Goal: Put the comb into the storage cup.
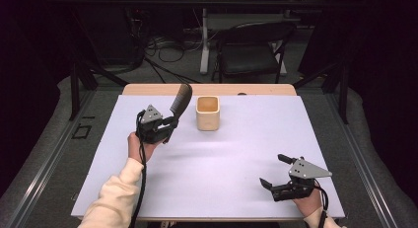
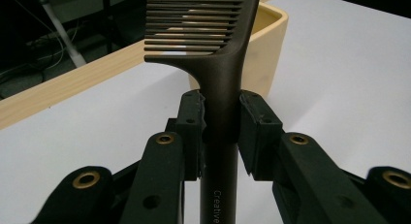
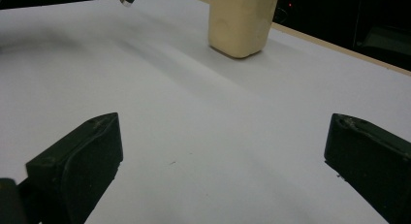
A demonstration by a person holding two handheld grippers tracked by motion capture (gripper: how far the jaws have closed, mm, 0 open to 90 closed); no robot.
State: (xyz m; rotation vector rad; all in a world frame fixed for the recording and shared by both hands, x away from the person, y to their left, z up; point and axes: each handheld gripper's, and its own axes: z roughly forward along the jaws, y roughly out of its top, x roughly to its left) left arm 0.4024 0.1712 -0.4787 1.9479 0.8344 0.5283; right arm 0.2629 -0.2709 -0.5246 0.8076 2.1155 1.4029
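Observation:
A dark brown comb [image 1: 180, 103] [image 2: 213, 54] stands tilted up from my left gripper [image 1: 170, 123] [image 2: 221, 117], whose jaws are shut on its handle; the toothed head points up and toward the far side. Just right of the comb stands a cream square cup [image 1: 207, 113] [image 2: 264, 49] [image 3: 241, 20], upright on the white table sheet [image 1: 231, 154]. My right gripper [image 1: 274, 170] [image 3: 223, 151] rests low at the near right of the table, its jaws wide open with nothing between them.
A wooden table edge [image 1: 148, 89] runs along the far side of the sheet. Beyond it are a dark chair [image 1: 251, 53], a white stand leg [image 1: 204, 45] and cables on the floor. Black frame posts flank the table.

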